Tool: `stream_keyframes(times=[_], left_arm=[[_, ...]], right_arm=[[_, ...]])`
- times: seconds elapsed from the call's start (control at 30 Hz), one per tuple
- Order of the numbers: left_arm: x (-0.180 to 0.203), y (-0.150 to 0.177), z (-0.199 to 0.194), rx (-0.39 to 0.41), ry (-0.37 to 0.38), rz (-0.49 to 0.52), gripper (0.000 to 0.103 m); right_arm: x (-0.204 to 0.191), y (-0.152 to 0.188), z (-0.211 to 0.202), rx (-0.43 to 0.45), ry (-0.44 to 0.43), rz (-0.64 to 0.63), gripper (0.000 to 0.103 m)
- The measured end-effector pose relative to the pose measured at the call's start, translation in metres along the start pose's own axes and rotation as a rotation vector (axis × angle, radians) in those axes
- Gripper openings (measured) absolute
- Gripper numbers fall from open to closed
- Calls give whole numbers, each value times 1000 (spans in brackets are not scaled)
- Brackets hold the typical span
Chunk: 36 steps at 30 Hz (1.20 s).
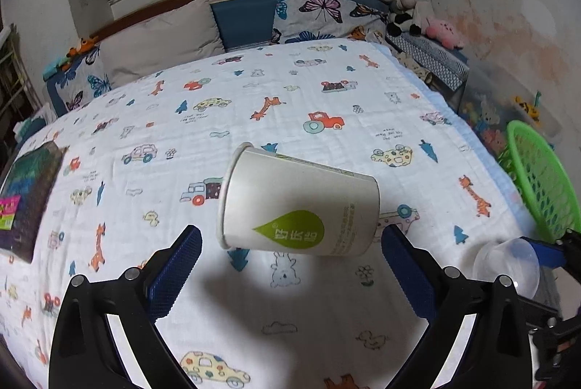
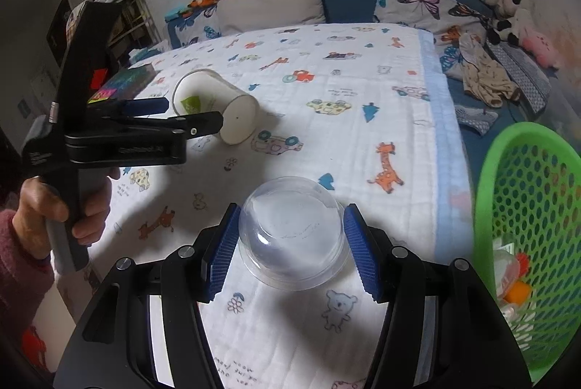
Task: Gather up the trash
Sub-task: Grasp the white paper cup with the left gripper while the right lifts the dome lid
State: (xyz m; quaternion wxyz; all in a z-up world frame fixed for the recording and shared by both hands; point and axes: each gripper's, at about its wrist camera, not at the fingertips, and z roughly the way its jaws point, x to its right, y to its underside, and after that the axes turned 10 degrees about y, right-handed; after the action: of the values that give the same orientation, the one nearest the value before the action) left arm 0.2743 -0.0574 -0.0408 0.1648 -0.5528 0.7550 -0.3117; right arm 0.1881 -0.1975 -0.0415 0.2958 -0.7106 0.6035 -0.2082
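On the cartoon-print bedspread (image 1: 326, 91) the paper cup (image 1: 297, 203) lies on its side between your left gripper (image 1: 290, 258) pads, jaws wide and touching nothing, so you look lined up to straddle it before closing. Your right gripper (image 2: 290, 251) pads press both sides of the clear plastic dome lid (image 2: 290, 233), rim down so the curved wall gives grip, and the green basket (image 2: 508, 193) with trash inside stands just right, likely where it goes
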Motion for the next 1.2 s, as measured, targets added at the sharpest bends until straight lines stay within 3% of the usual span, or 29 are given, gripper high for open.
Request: stream_keyframes(times=[0.3,0.43,0.5,0.53,0.73,0.83,1.2], left_arm=[[0,-2,13,-9,-12,16,96],[3,-3,13,11,3,32,94],[5,-4,14,10,5,43,83],[5,-4,14,8,6,44,83],[4,-2,10,24,12,43,82],[4,-2,6,35,14,40,82],[14,-7,-17,77,60,39,82]], right_arm=[[4,3,2,-15,-15,25,54],[0,6,3,-13,-25,17,65],[-3,7,4,-14,-17,7,68],[-3,8,5,-18,-17,6,68],[-8,11,15,-42,0,-14,67],[-9,12,16,-39,21,-27,60],[11,15,-4,-3,29,31,60]])
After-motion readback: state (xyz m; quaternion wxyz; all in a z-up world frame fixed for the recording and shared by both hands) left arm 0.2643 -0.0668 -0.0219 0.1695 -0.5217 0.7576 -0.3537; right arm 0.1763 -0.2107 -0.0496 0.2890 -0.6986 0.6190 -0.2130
